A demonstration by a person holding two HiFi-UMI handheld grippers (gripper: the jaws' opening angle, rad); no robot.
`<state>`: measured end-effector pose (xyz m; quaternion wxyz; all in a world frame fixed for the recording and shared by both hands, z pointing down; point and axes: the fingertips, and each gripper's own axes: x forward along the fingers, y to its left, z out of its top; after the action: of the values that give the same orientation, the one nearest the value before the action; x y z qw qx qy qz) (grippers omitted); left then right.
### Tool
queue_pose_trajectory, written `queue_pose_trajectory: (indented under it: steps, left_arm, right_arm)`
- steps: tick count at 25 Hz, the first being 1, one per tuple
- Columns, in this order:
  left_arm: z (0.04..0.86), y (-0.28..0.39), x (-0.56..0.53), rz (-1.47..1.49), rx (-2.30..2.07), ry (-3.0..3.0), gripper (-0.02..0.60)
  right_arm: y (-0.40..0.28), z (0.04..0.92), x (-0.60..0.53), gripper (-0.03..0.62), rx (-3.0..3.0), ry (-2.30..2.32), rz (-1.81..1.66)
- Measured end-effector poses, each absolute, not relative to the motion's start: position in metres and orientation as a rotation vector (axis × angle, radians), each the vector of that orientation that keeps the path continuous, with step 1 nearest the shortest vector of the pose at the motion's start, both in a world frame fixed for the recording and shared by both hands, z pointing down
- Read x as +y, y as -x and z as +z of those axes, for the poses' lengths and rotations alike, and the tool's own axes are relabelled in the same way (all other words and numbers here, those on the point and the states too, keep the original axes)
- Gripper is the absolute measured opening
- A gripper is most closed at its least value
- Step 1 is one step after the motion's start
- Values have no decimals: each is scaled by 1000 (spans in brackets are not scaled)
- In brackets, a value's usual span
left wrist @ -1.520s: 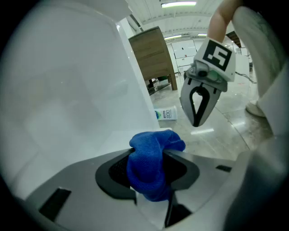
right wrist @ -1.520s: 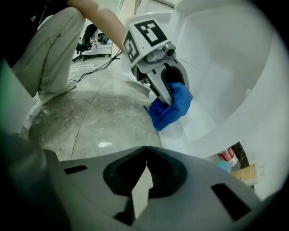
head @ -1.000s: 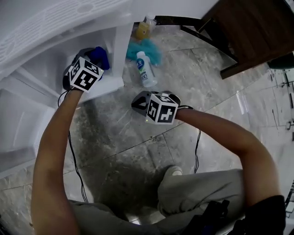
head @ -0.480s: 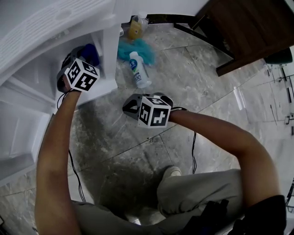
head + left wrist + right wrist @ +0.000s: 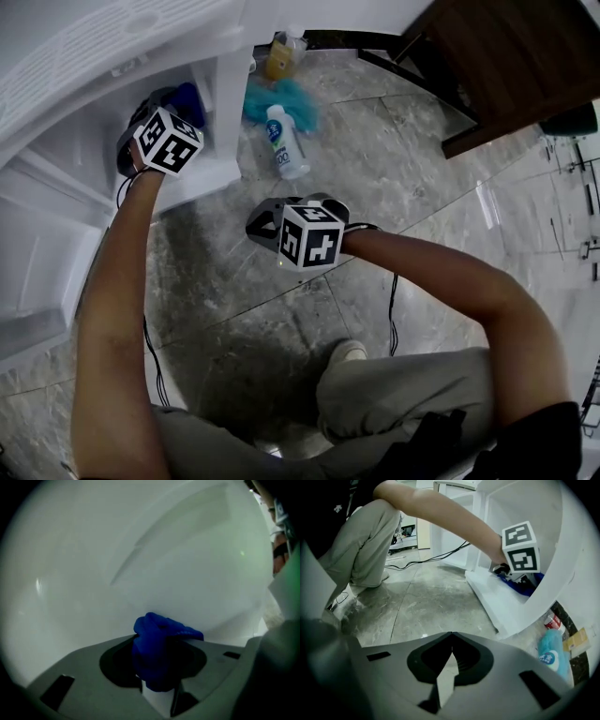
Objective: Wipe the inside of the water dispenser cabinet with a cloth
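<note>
**Left gripper.** The left gripper (image 5: 173,111) reaches into the open water dispenser cabinet (image 5: 230,112). Its jaws are clamped on a bunched blue cloth (image 5: 157,639), which bulges out ahead of and above the jaw tips. Directly ahead of the jaws is the cabinet's white inner wall (image 5: 140,550). The cloth is at or just short of that surface; contact cannot be confirmed.

**Right gripper.** The right gripper (image 5: 452,641) has its jaws together with nothing between them. It hangs outside the cabinet over the stone floor (image 5: 375,187). The cabinet's base panel (image 5: 497,597) lies ahead of its jaws and to the right.

**Step in hand.** Judged to be the wiping itself, with the cloth inside the compartment and presented to a wall.

**Next move.** This calls for pressing the wad flat against the wall ahead of the jaws and sweeping it across. The clamp must be firm enough that the cloth does not drag free. The corners and base panel would come after that. The right gripper appears to have no part in this.
</note>
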<state>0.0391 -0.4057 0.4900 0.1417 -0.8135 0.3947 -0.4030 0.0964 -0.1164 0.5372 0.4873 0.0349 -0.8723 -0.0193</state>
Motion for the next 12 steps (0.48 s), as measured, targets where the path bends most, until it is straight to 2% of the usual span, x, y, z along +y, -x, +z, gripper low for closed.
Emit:
queue_pose_trajectory:
  steps: [12]
  left_arm:
    - [485, -47, -379, -1137, 1043, 2191, 153]
  right_arm:
    - [-93, 542, -111, -2, -2108, -34, -58]
